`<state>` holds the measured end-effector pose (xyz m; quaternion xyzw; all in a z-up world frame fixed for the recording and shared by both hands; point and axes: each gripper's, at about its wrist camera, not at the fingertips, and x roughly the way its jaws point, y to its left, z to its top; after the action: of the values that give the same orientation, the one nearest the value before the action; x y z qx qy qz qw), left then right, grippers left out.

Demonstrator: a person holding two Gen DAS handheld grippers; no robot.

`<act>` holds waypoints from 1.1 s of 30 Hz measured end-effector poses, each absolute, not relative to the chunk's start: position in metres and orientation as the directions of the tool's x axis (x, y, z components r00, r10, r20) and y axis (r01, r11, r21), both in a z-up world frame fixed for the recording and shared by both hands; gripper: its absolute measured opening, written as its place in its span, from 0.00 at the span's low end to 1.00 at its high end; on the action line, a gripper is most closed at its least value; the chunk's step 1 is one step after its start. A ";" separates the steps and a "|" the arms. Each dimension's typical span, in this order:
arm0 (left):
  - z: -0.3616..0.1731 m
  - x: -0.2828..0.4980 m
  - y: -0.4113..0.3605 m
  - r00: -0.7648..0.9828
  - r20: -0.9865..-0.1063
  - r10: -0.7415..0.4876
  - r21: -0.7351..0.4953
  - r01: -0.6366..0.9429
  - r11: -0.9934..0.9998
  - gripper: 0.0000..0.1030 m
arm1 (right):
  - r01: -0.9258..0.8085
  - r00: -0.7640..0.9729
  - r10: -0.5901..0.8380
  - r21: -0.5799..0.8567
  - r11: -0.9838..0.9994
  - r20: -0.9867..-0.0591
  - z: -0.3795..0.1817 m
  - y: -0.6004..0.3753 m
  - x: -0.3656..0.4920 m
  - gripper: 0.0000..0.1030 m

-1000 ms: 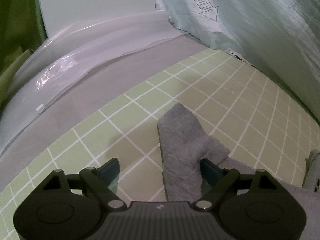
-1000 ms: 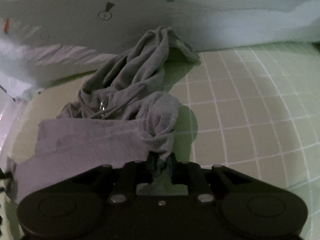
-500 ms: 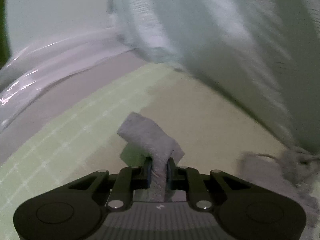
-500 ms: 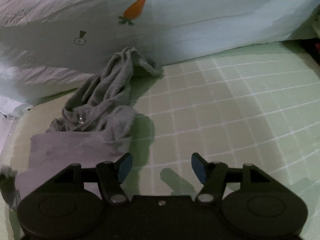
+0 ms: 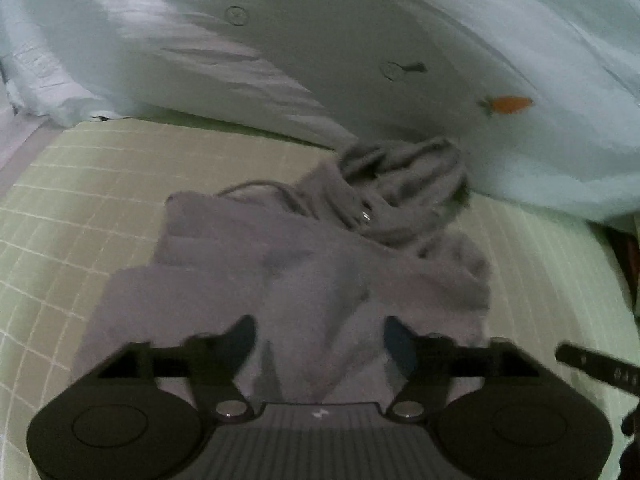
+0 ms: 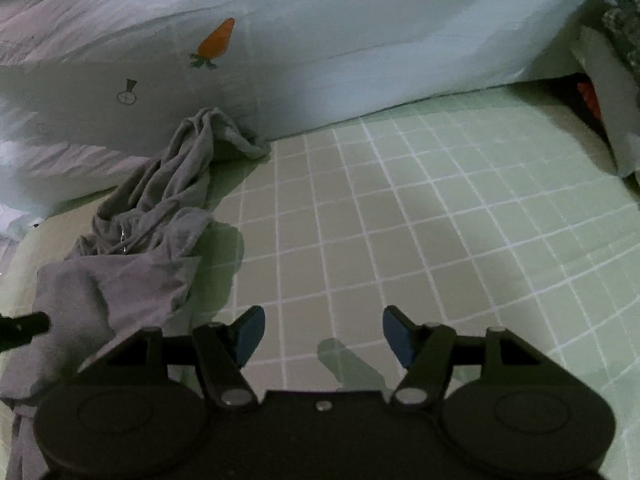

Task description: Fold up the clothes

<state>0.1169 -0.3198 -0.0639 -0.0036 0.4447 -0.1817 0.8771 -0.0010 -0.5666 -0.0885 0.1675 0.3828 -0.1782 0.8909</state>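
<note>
Grey hoodie [image 5: 320,264] lies crumpled on the green checked sheet [image 6: 440,220], its hood against the pale carrot-print bedding [image 6: 320,40] at the far edge. Left gripper [image 5: 320,340] hovers over it, jaws wide, empty. Right gripper [image 6: 323,334] likewise spread, over bare sheet.

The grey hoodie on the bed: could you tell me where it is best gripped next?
Probably the bunched hood at the far end of the grey hoodie. It lies crumpled against the pale duvet, so the left gripper, open above the flat body, could reach forward and pinch its raised rim.
</note>
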 end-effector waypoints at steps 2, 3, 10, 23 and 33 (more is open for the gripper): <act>-0.062 0.111 -0.312 0.531 -0.789 -0.310 -0.160 0.310 0.937 0.80 | 0.446 0.649 -0.204 0.149 0.882 -0.733 -0.087 -0.565 -0.006 0.86; -0.061 0.108 -0.307 0.537 -0.791 -0.294 -0.149 0.297 0.943 0.81 | 0.442 0.653 -0.211 0.140 0.886 -0.727 -0.085 -0.563 -0.008 0.92; -0.066 0.119 -0.241 0.534 -0.831 -0.155 -0.070 0.176 0.982 0.87 | 0.300 0.709 -0.110 0.156 0.941 -0.697 -0.082 -0.512 0.013 0.93; -0.087 0.158 -0.176 0.489 -0.867 -0.095 -0.022 0.153 0.988 0.87 | 0.187 0.633 -0.002 0.150 0.971 -0.774 -0.121 -0.422 0.116 0.79; -0.085 0.158 -0.182 0.499 -0.858 -0.118 -0.028 0.184 0.983 0.87 | 0.184 0.730 0.028 0.236 0.954 -0.683 -0.084 -0.438 0.081 0.09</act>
<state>0.1584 -0.1817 -0.0853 0.0334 0.4927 -0.0873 0.8652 0.0811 -0.4383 -0.0844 0.1453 0.3650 -0.0423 0.9186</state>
